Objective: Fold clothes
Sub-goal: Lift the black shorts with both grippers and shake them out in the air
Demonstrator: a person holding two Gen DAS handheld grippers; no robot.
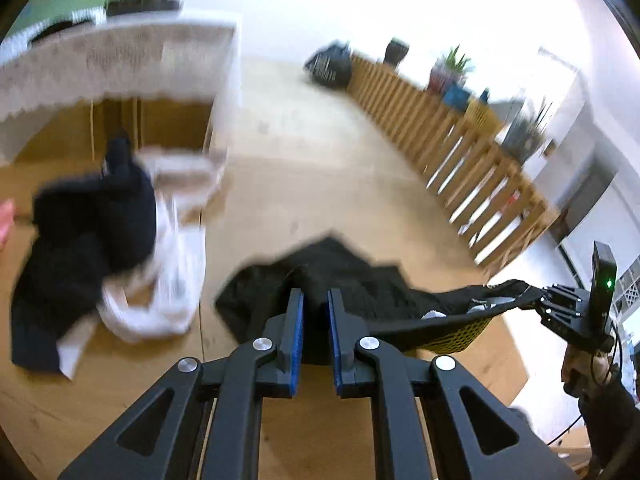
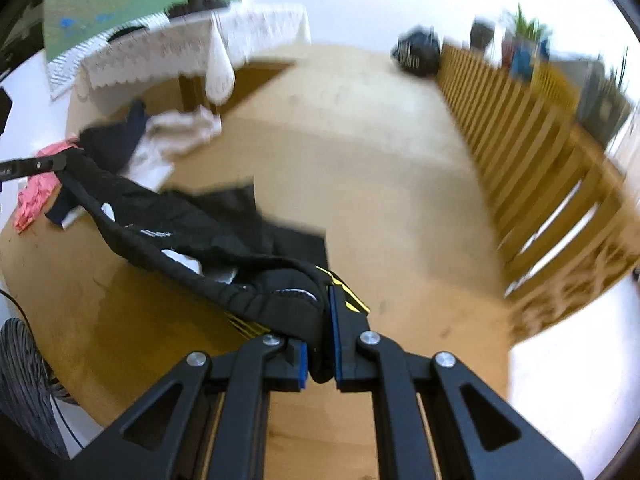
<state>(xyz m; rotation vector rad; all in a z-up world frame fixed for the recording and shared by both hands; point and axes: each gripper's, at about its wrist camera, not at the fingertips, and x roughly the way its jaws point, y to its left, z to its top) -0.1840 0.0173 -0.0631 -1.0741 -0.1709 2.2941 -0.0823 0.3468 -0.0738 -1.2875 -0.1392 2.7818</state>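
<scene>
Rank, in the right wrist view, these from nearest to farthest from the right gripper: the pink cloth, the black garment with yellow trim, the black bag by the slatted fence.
1. Black garment with yellow trim: clamped in the right gripper, stretching left.
2. Pink cloth: far left on the wooden table.
3. Black bag: on the floor, upper right, at the fence's far end.

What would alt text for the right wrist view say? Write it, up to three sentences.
The right tongs are shut on a black garment with yellow trim, stretched taut above a wooden table toward the left tongs at the far left. Behind lie a pile of dark and white clothes, a pink cloth and a wooden railing.
</scene>
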